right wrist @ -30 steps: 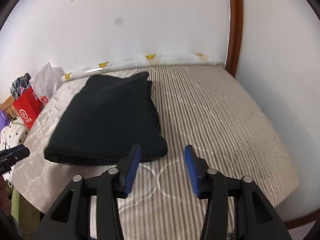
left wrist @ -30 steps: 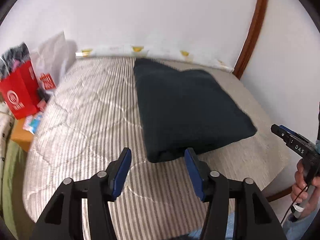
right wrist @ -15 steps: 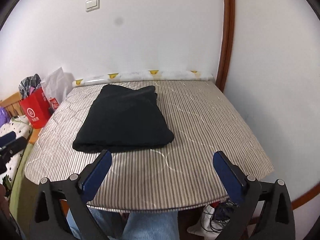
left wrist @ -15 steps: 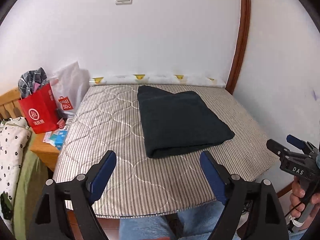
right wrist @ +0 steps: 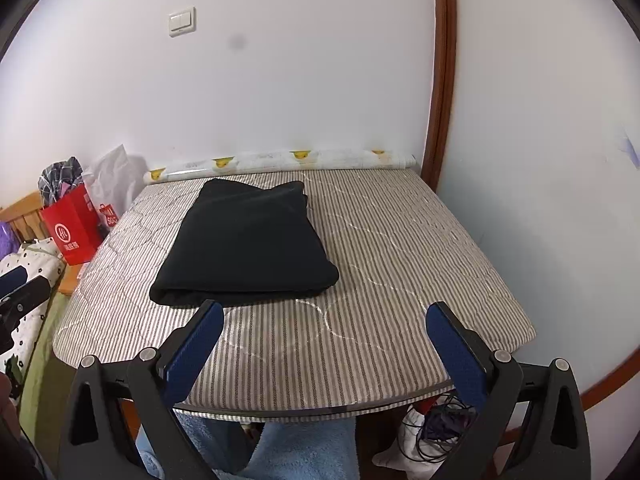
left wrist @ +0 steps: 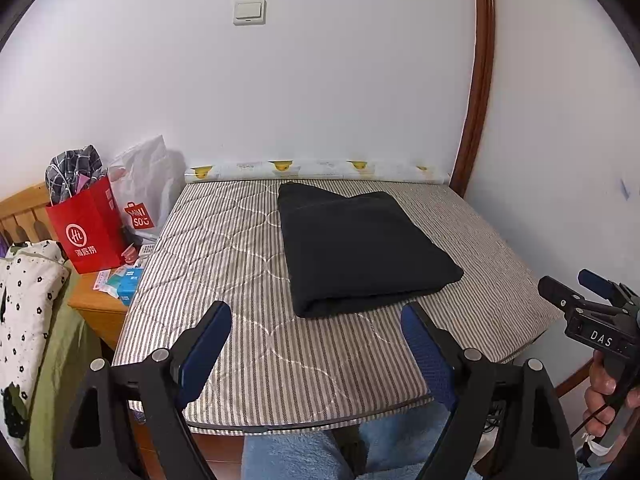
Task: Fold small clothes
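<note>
- Left gripper [left wrist: 316, 344] and right gripper [right wrist: 324, 340] are hovering at the near edge of the striped mattress [right wrist: 400, 248], jaws spread wide after just opening, nothing between them; judged as a release with both hands clearing the work.
- Dark garment [left wrist: 356, 248] is lying folded into a flat rectangle mid-mattress, thick fold edge facing the grippers, well apart from both; fold looks finished.
- Red bag [left wrist: 86, 228] is standing off to the left, clear of the folding area.
- Patterned roll [right wrist: 280, 160] is lying along the far wall.

"DAS" on right claw [left wrist: 600, 312]; "MINI SO" red logo on white plastic bag [left wrist: 146, 184]; Chinese characters and circular emblem on red paper bag [left wrist: 86, 236].
</note>
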The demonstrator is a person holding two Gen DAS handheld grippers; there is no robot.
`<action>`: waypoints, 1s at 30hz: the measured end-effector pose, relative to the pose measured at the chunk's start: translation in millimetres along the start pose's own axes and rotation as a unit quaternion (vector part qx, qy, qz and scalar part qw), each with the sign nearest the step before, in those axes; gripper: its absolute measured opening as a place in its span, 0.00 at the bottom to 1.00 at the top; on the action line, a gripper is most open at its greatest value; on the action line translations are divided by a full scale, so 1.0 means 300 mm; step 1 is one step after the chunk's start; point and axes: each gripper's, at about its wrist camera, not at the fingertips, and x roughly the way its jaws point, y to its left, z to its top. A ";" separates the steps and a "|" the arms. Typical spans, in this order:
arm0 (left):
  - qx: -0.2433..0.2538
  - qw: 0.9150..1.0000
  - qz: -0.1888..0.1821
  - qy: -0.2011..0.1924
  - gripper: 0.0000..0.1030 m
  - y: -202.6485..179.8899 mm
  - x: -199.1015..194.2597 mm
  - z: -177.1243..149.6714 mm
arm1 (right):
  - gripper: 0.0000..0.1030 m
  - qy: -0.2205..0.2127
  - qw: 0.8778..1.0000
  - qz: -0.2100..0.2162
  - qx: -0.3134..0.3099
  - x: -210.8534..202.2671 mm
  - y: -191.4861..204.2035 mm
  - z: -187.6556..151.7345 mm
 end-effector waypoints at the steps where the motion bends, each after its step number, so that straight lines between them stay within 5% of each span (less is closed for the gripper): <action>1: 0.001 1.000 0.002 0.000 0.83 -0.001 0.001 0.000 | 0.97 0.000 1.000 0.001 0.000 0.000 -0.001 0.000; 30: -0.016 1.000 0.001 0.004 0.84 0.026 0.001 -0.008 | 0.97 0.010 1.000 -0.006 -0.010 0.002 0.037 -0.010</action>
